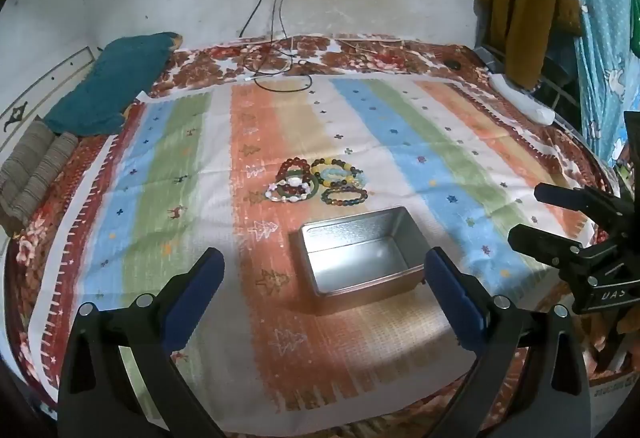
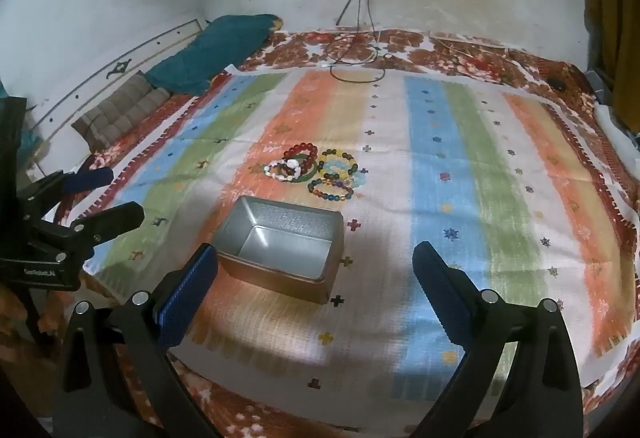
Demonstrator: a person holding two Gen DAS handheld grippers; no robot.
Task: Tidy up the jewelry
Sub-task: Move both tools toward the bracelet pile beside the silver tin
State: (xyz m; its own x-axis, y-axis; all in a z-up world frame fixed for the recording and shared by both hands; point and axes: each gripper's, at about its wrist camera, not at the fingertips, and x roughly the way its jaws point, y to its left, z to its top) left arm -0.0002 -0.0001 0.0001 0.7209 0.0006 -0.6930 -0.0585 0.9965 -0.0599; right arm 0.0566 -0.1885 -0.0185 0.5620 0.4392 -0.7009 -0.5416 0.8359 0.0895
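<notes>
My left gripper (image 1: 324,270) and right gripper (image 2: 316,266) both hang with fingers spread wide, gripping nothing. Each one's base is cut off by the bottom edge. The bracelets (image 1: 316,184) lie bunched at mid-frame, overlapping so much that I can't count them. Just below them the tin (image 1: 356,258) sits open with nothing in it, on the striped cloth (image 1: 192,166). Cables (image 1: 280,74) trail at upper centre.
</notes>
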